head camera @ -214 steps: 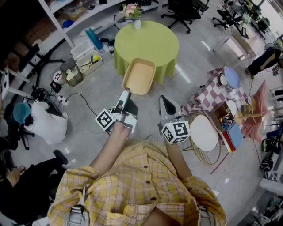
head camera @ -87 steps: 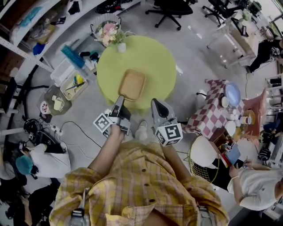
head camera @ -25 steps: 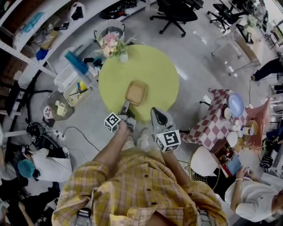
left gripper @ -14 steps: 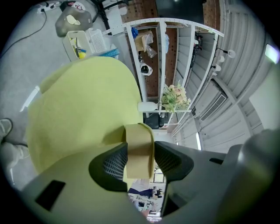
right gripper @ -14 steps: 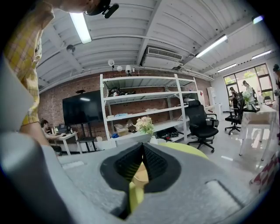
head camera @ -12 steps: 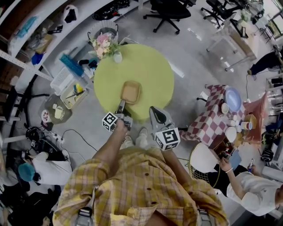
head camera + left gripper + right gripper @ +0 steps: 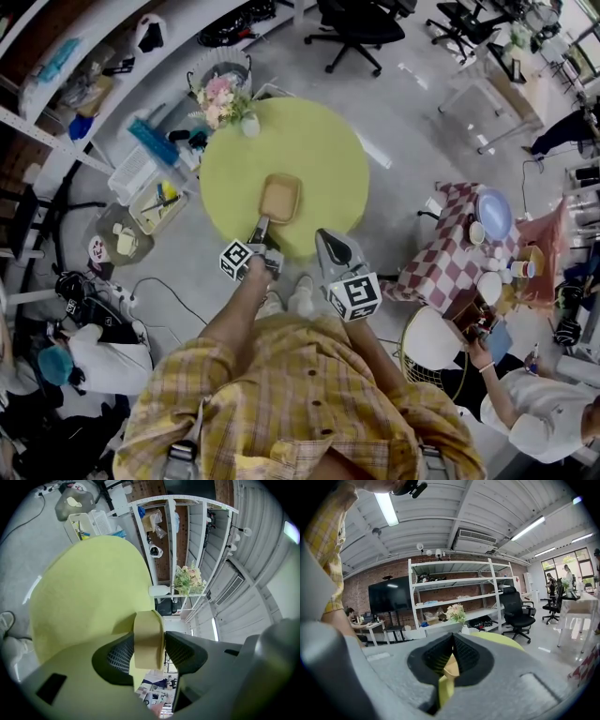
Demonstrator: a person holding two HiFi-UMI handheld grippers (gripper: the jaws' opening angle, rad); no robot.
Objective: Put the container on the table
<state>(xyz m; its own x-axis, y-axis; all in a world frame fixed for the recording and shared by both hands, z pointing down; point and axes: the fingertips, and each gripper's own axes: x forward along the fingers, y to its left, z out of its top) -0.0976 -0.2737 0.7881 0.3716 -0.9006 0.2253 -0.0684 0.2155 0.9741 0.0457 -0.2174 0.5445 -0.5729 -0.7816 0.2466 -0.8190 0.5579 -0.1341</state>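
A shallow tan container (image 7: 279, 198) is over the near half of the round table (image 7: 309, 141) with the yellow-green cloth; I cannot tell whether its base touches the cloth. My left gripper (image 7: 261, 227) is shut on its near rim. In the left gripper view the tan rim (image 7: 148, 637) stands pinched between both pads of the left gripper (image 7: 149, 644), with the cloth (image 7: 84, 592) behind it. My right gripper (image 7: 325, 238) hovers at the table's near edge, to the right of the container. Its jaws (image 7: 452, 638) meet at the tips and hold nothing.
A small white vase (image 7: 248, 124) with flowers stands at the table's far left edge. Shelving and plastic bins (image 7: 150, 192) line the left. A checked side table (image 7: 455, 230) with dishes and a round wire stool (image 7: 427, 342) are on the right. Office chairs (image 7: 361, 23) stand beyond.
Since the earliest frames the person has walked up to the table and brought the container over the cloth. In the last second the left gripper has sunk slightly; the right has kept still.
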